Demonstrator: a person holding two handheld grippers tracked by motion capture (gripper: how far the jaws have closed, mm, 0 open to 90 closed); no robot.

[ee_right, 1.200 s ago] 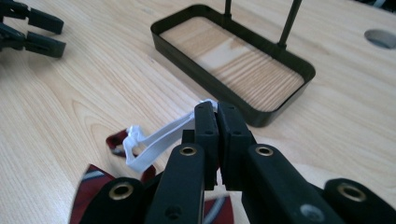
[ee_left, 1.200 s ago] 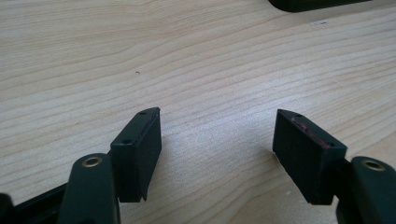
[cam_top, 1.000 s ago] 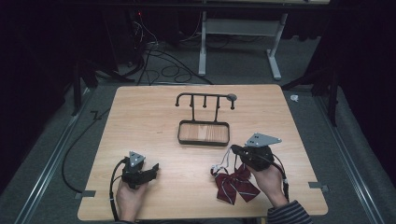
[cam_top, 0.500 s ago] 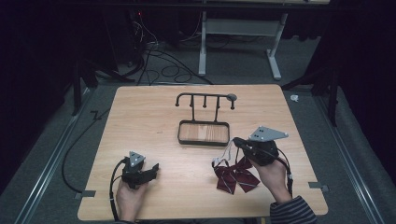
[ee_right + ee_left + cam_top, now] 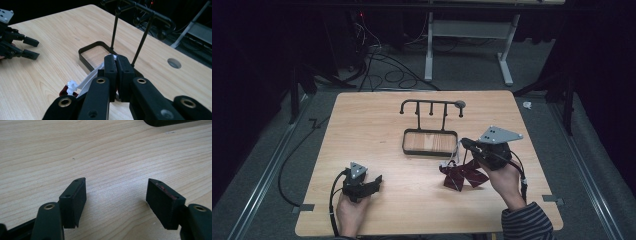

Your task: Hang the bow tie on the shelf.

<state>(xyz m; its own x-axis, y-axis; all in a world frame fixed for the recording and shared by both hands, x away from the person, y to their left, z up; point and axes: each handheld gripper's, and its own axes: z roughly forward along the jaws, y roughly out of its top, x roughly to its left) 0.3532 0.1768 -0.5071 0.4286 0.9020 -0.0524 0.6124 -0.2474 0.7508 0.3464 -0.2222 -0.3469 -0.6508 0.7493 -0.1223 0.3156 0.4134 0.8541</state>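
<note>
Right gripper (image 5: 116,65) clamped on white strap (image 5: 86,80) of dark red bow (image 5: 463,174). Black hook rack (image 5: 432,106) just ahead, so lift high, loop strap over peg. Left gripper (image 5: 116,195) wide open, empty.

The wooden table (image 5: 377,125) is light brown with wavy lines in the wood. A black stand with a tray (image 5: 430,142) at the bottom sits near the middle (a bit toward the far side). A dark red bow (image 5: 463,175) lies just in front of it, to the right.
</note>
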